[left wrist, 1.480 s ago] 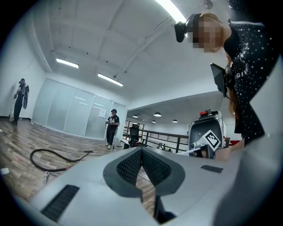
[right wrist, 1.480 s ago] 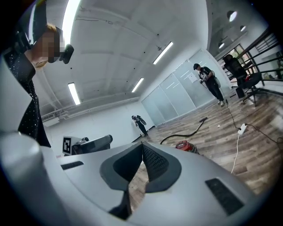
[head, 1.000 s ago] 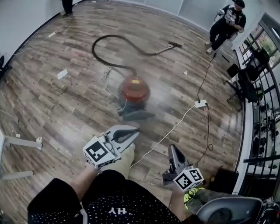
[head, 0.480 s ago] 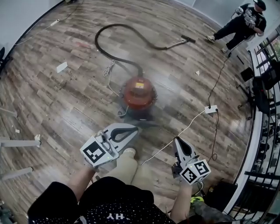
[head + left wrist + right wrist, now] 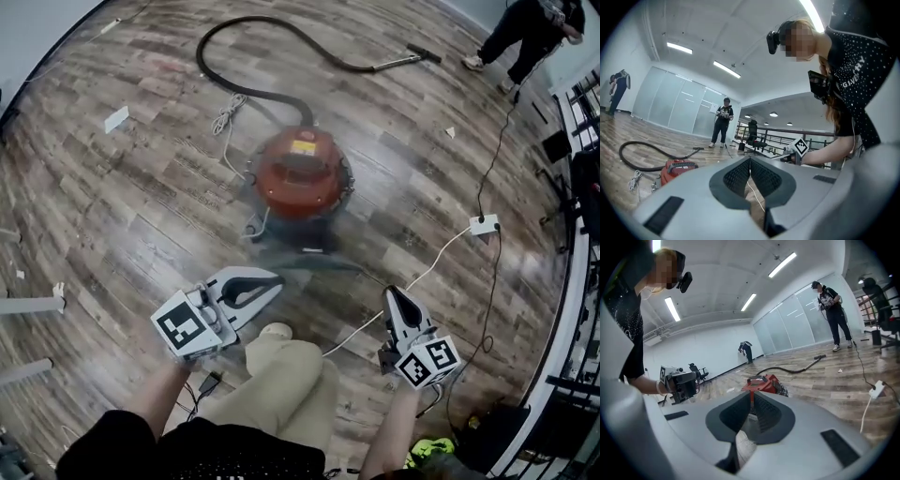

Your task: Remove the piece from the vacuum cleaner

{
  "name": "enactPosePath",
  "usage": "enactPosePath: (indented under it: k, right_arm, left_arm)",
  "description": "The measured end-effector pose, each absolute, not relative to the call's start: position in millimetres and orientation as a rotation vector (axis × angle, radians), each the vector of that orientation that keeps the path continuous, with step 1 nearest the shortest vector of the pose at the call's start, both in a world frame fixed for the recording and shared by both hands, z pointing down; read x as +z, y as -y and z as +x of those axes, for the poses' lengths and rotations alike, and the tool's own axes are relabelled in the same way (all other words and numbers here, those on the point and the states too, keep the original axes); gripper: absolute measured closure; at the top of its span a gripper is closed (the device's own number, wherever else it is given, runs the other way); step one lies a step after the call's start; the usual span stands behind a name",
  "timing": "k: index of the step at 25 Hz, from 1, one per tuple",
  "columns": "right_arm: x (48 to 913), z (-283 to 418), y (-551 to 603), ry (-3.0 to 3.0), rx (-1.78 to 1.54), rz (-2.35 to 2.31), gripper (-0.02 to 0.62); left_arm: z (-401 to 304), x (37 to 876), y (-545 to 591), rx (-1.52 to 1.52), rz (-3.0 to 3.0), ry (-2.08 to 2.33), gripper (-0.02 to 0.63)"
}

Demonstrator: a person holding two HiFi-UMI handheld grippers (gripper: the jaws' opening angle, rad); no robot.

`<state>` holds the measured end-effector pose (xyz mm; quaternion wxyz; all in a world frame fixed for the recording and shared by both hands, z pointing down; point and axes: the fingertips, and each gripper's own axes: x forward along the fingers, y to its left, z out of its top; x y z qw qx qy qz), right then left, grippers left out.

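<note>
Head view: vacuum cleaner (image 5: 302, 180) bears unreadable yellow label (image 5: 302, 147).

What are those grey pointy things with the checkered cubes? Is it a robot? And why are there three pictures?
It is not a robot. A person holds two grey plastic grabbing tools, the left gripper and the right gripper. The cubes with black-and-white squares are part of them. One picture comes from a camera on the person's head, looking down. The other two come from small cameras riding on each gripper, looking along its jaws. Both grippers are shut and hold nothing. On the wooden plank floor sits a round red vacuum cleaner with a long black hose, and a white cable with a plug block.
</note>
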<state>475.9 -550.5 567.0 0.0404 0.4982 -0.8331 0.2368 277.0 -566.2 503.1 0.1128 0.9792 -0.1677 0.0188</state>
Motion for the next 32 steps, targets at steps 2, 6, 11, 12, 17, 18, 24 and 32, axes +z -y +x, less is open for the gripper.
enactPosePath:
  k: [2, 6, 11, 12, 17, 18, 24, 32]
  right_arm:
    - [599, 477, 557, 2.605, 0.734, 1.542, 0.581]
    - [657, 474, 564, 2.628, 0.577, 1.585, 0.581]
    - [704, 479, 566, 2.643, 0.323, 1.636, 0.583]
    - [710, 478, 565, 2.655, 0.3, 1.625, 0.581]
    - [745, 486, 576, 2.63, 0.315, 1.602, 0.334]
    - [751, 485, 578, 2.645, 0.348, 1.573, 0.326]
    - [762, 470, 608, 2.739, 0.318, 1.453, 0.324]
    - [758, 456, 608, 2.768, 0.249, 1.35, 0.559]
  left_arm:
    - [272, 537, 570, 0.013, 2.885, 0.493, 0.595]
    - [268, 593, 568, -0.068, 2.917, 0.47, 0.595]
    - [263, 649, 563, -0.184, 2.966, 0.463, 0.595]
    - [260, 652, 562, -0.233, 2.991, 0.483, 0.595]
    - [241, 675, 575, -0.275, 3.072, 0.637, 0.302]
    - [241, 688, 580, -0.202, 3.079, 0.659, 0.281]
    - [254, 738, 606, 0.054, 3.032, 0.708, 0.281]
    - [272, 747, 600, 0.123, 3.042, 0.701, 0.574]
